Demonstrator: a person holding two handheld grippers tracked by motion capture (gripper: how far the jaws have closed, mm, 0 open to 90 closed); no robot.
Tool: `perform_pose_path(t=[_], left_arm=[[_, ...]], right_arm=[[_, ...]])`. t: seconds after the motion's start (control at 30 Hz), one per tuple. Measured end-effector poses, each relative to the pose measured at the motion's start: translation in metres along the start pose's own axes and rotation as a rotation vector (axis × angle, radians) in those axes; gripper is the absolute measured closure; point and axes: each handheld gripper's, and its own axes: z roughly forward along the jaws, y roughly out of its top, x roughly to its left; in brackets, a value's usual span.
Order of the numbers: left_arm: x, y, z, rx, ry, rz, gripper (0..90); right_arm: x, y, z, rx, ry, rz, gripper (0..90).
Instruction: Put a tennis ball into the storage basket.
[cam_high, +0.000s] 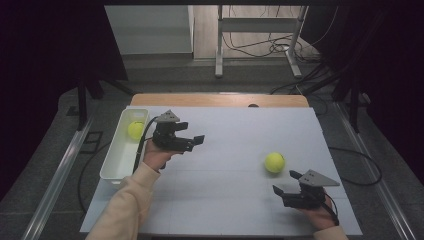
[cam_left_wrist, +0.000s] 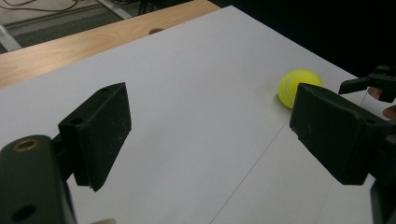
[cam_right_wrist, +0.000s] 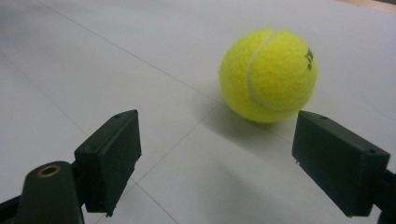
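Right gripper (cam_high: 286, 182) low over the near right part of the white table (cam_high: 235, 200), held in the person's right hand (cam_high: 320, 216). Jaws spread wide, nothing between them. In the right gripper view the same gripper (cam_right_wrist: 215, 163) points at a yellow tennis ball (cam_right_wrist: 268, 70) that lies just beyond the jaw tips, a little right of centre, not yet between them. Ball rests on the table surface, apart from both jaws.

High view: that tennis ball (cam_high: 274, 162) sits right of table centre, just far and left of the right gripper, near but not touching.

Left gripper (cam_high: 196, 141) held above the left part of the table by the left hand (cam_high: 157, 156), cream sleeve (cam_high: 125, 205) behind it. Jaws wide apart and empty; the left gripper view confirms it (cam_left_wrist: 210, 135), with bare table between the pads and the tennis ball (cam_left_wrist: 299, 86) far off to the right.

A white tray (cam_high: 111, 162) lies along the left edge of the table. A second tennis ball (cam_high: 135, 130) sits inside it toward the far end, just left of the left gripper
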Motion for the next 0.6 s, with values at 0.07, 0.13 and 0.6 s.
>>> perform_pose_path(t=[0.07,0.13,0.6], left_arm=[[-0.001,0.000,0.003,-0.003,-0.010,-0.005,13.5],[-0.001,0.000,0.006,-0.004,-0.017,-0.006,13.6],[-0.008,0.001,0.026,0.021,-0.061,0.023,13.9]], right_arm=[[0.000,0.000,0.001,-0.002,0.006,0.000,16.4],[0.000,0.000,0.002,0.002,0.006,0.000,16.3],[-0.001,0.000,0.002,0.001,-0.005,0.010,16.2]])
